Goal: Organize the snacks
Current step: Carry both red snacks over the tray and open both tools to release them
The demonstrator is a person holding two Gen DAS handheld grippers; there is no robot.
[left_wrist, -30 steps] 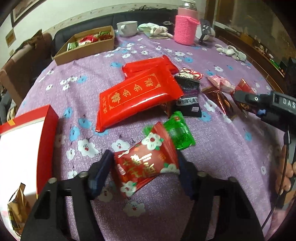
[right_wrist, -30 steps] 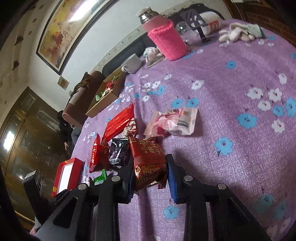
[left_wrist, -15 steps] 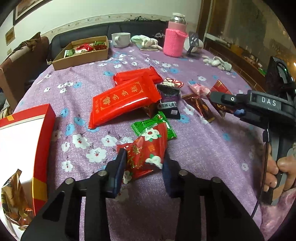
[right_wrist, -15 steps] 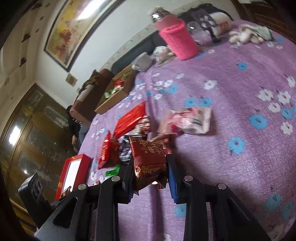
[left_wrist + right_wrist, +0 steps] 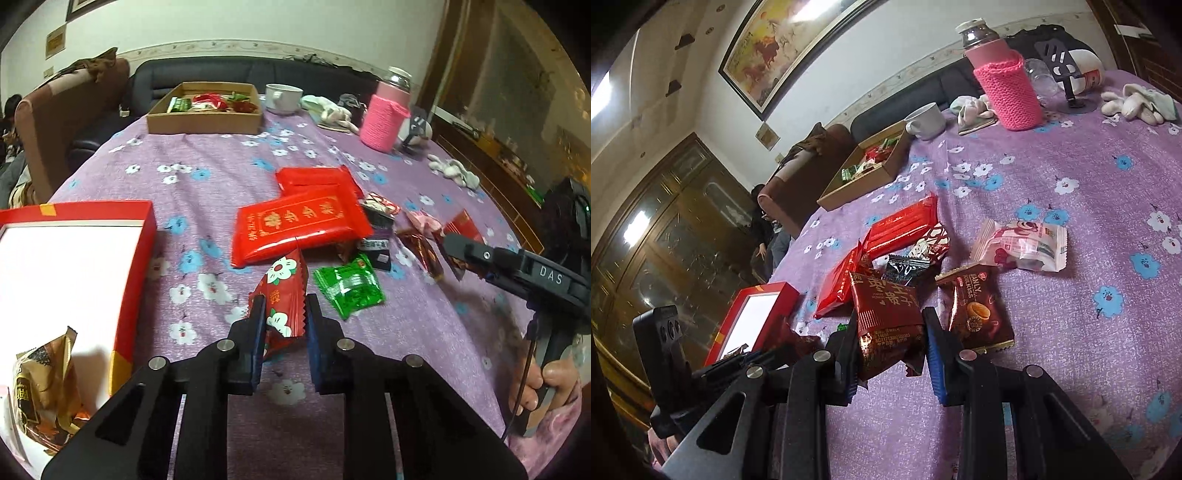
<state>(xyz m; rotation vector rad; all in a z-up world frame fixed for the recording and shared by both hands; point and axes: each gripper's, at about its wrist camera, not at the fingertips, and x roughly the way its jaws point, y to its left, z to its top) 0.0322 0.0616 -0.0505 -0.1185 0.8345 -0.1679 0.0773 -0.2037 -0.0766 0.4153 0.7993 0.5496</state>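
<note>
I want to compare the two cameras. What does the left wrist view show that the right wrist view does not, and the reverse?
Only the left wrist view shows the green packet, the gold-brown packet inside the red box, and the hand holding the right gripper.

Only the right wrist view shows the large framed painting and the wooden cabinet.

Both show the red box, the cardboard tray, the pink knitted bottle, the white cup and the long red packs. Each gripper is shut on a red snack packet.
</note>
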